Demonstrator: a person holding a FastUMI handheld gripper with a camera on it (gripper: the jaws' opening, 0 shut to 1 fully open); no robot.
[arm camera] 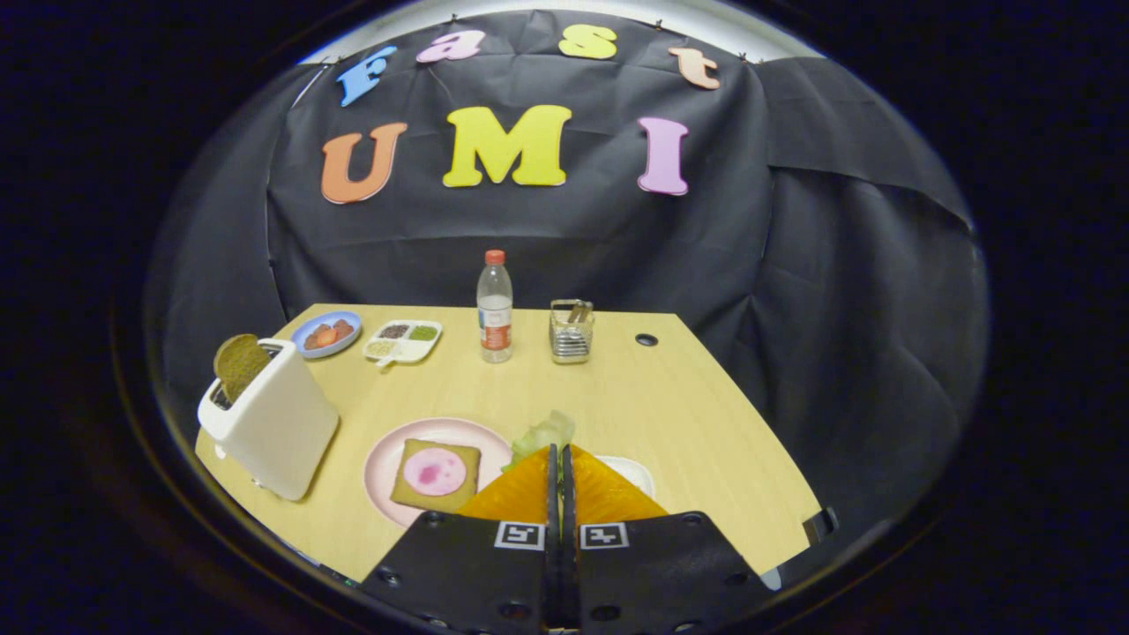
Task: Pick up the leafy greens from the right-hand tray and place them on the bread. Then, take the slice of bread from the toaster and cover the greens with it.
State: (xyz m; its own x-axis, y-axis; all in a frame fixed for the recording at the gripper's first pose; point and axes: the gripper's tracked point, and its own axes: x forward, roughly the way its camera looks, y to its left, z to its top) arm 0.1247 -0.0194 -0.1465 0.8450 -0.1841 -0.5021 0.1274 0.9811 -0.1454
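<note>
My gripper (559,451) is shut, its two fingers pressed together on a tuft of pale leafy greens (542,435) that sticks out just past the tips. Behind the right finger lies the white right-hand tray (633,472), mostly hidden. Left of the fingers a pink plate (379,467) carries a slice of bread (414,494) topped with a round pink slice (435,472). Further left stands a white toaster (275,428) with a brown slice of bread (240,363) poking up from its slot.
Along the far side of the wooden table (706,423) stand a blue plate of food (326,334), a white divided dish (403,340), a water bottle (495,307) and a metal holder (571,332). A cable hole (646,339) sits at the far right.
</note>
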